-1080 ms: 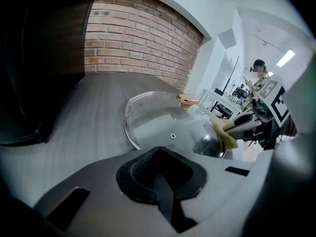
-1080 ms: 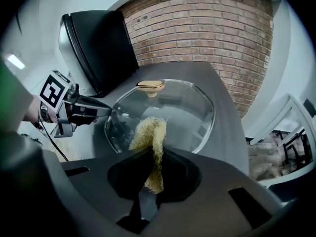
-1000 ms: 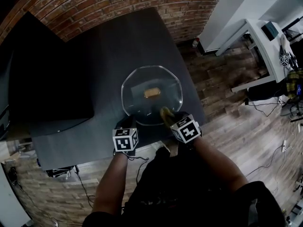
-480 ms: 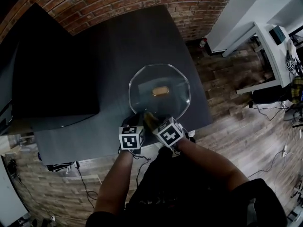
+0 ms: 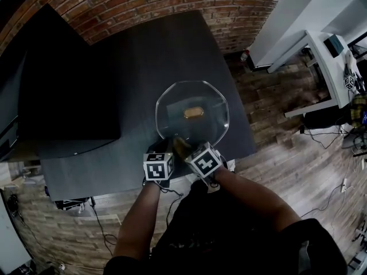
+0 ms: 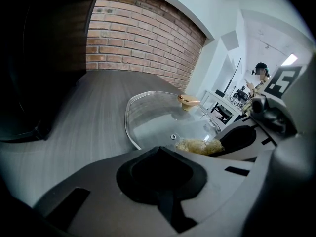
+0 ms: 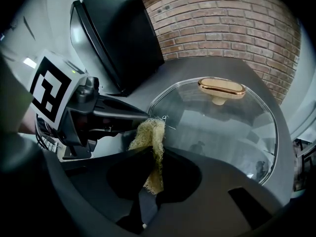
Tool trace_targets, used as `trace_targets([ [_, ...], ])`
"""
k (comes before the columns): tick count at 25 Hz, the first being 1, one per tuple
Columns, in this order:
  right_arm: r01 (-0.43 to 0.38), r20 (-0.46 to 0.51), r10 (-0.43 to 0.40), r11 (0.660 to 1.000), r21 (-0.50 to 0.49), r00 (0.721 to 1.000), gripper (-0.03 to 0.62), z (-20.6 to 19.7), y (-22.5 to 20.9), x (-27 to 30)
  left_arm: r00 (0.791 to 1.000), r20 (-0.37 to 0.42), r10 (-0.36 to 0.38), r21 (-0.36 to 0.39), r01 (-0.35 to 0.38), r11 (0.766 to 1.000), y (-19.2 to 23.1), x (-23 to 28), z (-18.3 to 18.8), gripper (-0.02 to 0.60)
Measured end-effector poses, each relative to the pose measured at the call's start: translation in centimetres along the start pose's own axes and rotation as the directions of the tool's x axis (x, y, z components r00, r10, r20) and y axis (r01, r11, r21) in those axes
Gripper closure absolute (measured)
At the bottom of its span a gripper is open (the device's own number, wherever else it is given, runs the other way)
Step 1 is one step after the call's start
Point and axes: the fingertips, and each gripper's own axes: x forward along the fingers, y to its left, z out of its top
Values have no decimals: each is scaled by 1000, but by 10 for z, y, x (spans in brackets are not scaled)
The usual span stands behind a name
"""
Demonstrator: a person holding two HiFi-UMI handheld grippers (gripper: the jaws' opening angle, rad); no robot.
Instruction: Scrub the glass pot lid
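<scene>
Dark table: lid, scrubber, black panel

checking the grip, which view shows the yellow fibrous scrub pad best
Right gripper view: the yellow fibrous scrub pad sits large, clamped between the jaws. Left gripper view shows a small tuft; head view, a sliver.

Legible text, brands, numbers: none found.
Signs:
- left gripper, cube: black-and-white square marker pattern on its faces, no letters or digits.
- right gripper, cube: same kind of marker pattern, likewise unlettered.
Far right, desk clutter: too small to read.
</scene>
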Motion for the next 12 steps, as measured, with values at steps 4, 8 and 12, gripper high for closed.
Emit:
trace_targets([
  [4,-26,40,25,1000,15,999,546,2,-3,-5,1000,14,12,-18,-12,1000,-1,0,1,548],
  [8,-50,128,50,999,3,991,546,10,-8,-23,990,123,69,-49,-64,997,0,-18,15,548],
  [12,-51,236,55,998,-26,970,546,24,-21,-53,963,241,124,-58,-113,992,-11,-43,36,548],
])
